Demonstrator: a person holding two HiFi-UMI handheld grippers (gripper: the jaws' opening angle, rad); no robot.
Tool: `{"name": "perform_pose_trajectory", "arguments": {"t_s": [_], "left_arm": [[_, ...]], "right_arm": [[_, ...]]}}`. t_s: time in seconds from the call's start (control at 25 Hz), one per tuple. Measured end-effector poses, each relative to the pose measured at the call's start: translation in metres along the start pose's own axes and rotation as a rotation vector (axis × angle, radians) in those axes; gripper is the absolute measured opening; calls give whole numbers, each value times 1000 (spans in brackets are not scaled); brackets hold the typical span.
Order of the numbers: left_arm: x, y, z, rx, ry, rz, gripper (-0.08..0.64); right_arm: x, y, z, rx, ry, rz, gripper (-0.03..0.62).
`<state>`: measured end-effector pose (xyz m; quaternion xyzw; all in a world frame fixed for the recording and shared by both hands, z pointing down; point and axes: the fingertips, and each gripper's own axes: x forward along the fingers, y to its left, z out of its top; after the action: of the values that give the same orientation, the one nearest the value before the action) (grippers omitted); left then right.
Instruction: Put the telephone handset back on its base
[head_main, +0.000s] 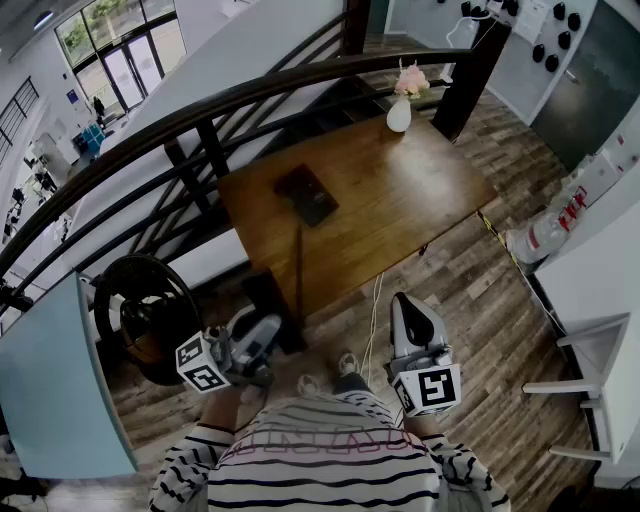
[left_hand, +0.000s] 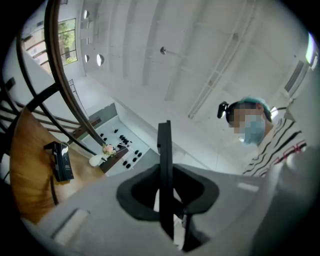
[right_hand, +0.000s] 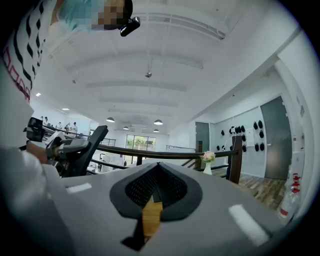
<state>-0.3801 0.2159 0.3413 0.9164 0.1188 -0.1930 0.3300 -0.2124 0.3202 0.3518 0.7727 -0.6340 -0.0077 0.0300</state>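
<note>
A dark telephone (head_main: 305, 193) lies on the wooden table (head_main: 400, 215), far ahead of both grippers; I cannot tell the handset from the base at this distance. A thin cord (head_main: 298, 265) runs from it toward the table's near edge. My left gripper (head_main: 268, 328) and right gripper (head_main: 406, 302) are held low, close to the striped shirt, well short of the table. Both look shut, with nothing between the jaws. The left gripper view shows the telephone (left_hand: 61, 160) small at the left, on the table (left_hand: 25, 170). The right gripper view does not show it.
A white vase with pink flowers (head_main: 400, 108) stands at the table's far corner. A black curved railing (head_main: 200, 110) runs behind the table. A round black object (head_main: 148, 308) sits on the floor at the left, beside a light blue panel (head_main: 50, 400). White shelving (head_main: 590, 330) stands at the right.
</note>
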Motion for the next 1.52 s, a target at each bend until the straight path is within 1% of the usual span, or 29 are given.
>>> {"name": "perform_pose_trajectory", "arguments": {"t_s": [0.16,0.28,0.52,0.64,0.96,1.16,1.4,1.52], "left_arm": [[3,2,-1,-4,2,0,74],[7,6,-2,-9,0,5,74],[26,30,-5,-15,-6,37,74],[47,45,-9,-15,-23,53,74],[112,89,-20,26,-92,131,74],[152,117,-26,64,-161,204,74],[187,141,-44,115,-179,275,74],[200,153,-47,120,-185,300,74]], "right_arm": [[2,-1,1,31,-17,26,-2],[6,-9,0,61,-32,26,-2],[29,-34,-8,68,-13,51,-2],[45,-56,-12,71,-6,76,-1],[96,-135,-22,71,5,184,0],[132,-180,-29,73,13,287,0],[155,-218,-43,78,15,391,-2],[168,-227,-46,83,15,432,-2]]}}
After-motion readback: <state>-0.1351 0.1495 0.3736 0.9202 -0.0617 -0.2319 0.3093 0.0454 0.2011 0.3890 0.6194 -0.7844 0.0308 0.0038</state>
